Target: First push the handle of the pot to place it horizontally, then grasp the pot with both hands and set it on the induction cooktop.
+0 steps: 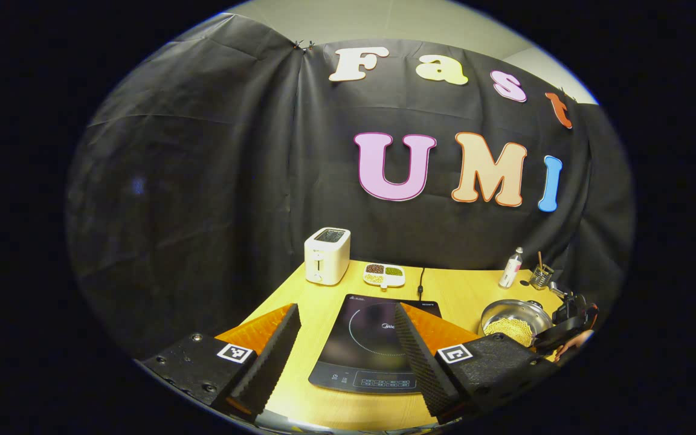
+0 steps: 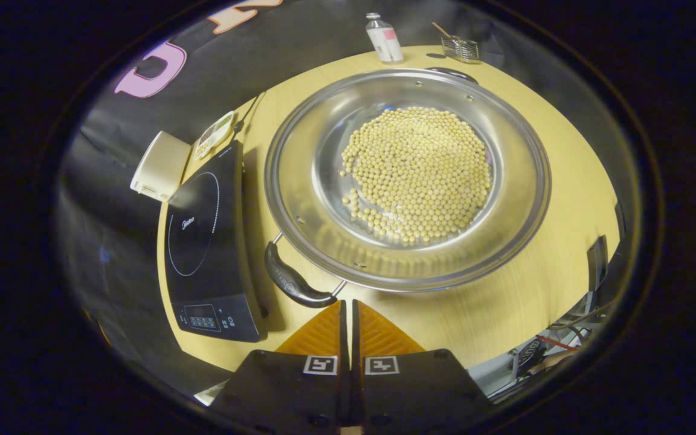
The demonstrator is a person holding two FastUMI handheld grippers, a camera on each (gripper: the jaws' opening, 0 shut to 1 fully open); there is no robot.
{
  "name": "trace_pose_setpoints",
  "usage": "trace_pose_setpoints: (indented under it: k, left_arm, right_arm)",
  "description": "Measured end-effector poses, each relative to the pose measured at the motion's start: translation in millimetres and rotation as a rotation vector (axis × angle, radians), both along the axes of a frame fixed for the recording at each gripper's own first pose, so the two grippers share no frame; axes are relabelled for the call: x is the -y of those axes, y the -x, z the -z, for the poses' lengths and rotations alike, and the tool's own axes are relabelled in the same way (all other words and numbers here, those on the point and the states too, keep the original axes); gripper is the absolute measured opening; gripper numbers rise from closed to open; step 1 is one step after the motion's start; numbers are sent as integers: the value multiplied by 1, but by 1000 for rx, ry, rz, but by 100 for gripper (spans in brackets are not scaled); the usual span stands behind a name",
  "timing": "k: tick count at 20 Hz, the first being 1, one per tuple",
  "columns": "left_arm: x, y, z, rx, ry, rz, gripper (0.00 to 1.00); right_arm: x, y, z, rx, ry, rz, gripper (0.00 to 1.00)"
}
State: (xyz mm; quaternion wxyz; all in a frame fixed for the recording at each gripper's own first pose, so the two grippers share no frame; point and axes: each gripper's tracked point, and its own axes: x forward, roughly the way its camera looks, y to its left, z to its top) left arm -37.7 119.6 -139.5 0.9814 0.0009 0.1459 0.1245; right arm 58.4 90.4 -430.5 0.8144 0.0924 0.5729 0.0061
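A steel pot (image 2: pixel 324 151) holding several yellow beans sits on the wooden table; its near black handle (image 2: pixel 293 281) points toward me, the far handle (image 2: pixel 452 72) is at the back rim. My right gripper (image 2: pixel 348 303) is shut with nothing in it, its tips just right of the near handle's end. The black induction cooktop (image 2: pixel 203 241) lies left of the pot. In the left gripper view my left gripper (image 1: pixel 348 311) hangs open above the cooktop (image 1: pixel 372 344), with the pot (image 1: pixel 514 320) at the far right and the right gripper (image 1: pixel 571 317) above it.
A white toaster (image 1: pixel 327 255) and a divided snack dish (image 1: pixel 384 275) stand at the back of the table (image 1: pixel 463 290). A bottle (image 1: pixel 510 267) and a small wire holder (image 1: pixel 540 276) stand behind the pot. The cooktop's cord (image 1: pixel 420 281) runs toward the back.
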Motion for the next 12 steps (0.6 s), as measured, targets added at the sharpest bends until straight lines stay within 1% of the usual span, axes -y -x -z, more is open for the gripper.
trace_pose_setpoints:
  k: [5, 6, 7, 12]
  left_arm:
    - [-7, 2, 3, -11, 3, -10, 96]
    - [-8, 3, 3, -13, 3, -10, 92]
    - [-7, 3, 5, -16, 4, -8, 96]
    - [-6, 5, 12, -39, 8, -5, 96]
  right_arm:
    - [-20, -15, 0, 37, 41, 12, 2]
    - [-23, -18, 0, 40, 45, 15, 2]
    - [-27, -22, 0, 41, 49, 19, 2]
    - [-46, -40, 1, 45, 44, 63, 2]
